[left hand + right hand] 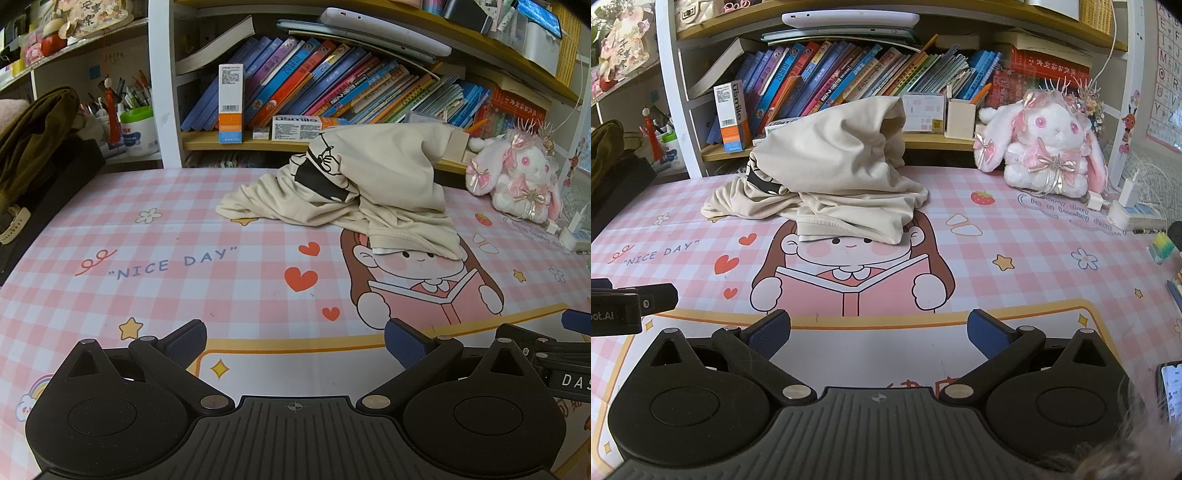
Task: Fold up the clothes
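Above the near edge of the tabletop (110, 229): both grippers are held low, side by side.
Left gripper (295, 341): jaws spread wide, nothing held.
Right gripper (879, 332): jaws likewise spread wide and empty.
Garment: a cream garment (827, 177) is heaped unfolded toward the back of the tabletop, well apart from both grippers, its top propped against the bookshelf (942, 138).
Progress: judged not yet begun; no fold is made, and spreading flat and folding are left.
Writing: "NICE DAY" (173, 264) is printed on the pink checked mat; "usmile" is read on the orange-and-white box (733, 118).
Beside: a plush rabbit (1052, 144) is seated to the right.
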`<act>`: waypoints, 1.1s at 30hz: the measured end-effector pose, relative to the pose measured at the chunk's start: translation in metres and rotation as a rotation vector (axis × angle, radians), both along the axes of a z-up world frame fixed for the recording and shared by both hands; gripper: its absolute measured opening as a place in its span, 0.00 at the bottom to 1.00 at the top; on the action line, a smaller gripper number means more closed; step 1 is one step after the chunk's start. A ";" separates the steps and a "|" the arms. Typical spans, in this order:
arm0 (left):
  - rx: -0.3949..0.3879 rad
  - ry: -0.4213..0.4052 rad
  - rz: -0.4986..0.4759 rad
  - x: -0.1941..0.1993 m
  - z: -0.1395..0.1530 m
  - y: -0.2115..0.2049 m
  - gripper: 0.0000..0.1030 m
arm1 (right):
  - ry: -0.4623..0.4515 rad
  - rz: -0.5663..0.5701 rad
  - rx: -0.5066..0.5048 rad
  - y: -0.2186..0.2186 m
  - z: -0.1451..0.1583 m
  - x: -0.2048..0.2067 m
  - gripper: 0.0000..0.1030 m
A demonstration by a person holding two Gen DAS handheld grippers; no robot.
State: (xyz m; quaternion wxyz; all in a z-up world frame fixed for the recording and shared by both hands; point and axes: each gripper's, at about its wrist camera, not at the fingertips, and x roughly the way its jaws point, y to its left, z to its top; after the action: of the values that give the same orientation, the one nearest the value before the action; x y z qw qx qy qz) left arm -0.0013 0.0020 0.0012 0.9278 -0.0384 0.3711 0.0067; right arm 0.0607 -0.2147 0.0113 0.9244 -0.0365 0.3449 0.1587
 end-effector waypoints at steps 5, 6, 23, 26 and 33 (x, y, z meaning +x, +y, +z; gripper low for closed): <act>0.002 0.002 0.003 -0.001 0.001 0.000 1.00 | 0.001 0.001 0.001 0.000 0.000 0.000 1.00; 0.002 0.002 0.003 -0.001 0.001 0.000 1.00 | 0.001 0.001 0.001 0.000 0.000 0.000 1.00; 0.007 0.002 0.021 -0.002 0.000 0.001 1.00 | 0.004 0.001 0.004 0.000 0.000 0.001 1.00; 0.007 0.002 0.023 -0.002 0.000 0.000 1.00 | 0.006 0.003 0.005 0.000 0.000 0.000 1.00; 0.015 0.002 0.078 -0.003 0.000 0.000 1.00 | 0.009 0.005 0.006 0.000 0.000 0.001 1.00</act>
State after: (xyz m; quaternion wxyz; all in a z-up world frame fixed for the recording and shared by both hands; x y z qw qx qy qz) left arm -0.0044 0.0024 0.0016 0.9267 -0.0457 0.3703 0.0458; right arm 0.0618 -0.2147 0.0108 0.9226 -0.0338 0.3484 0.1622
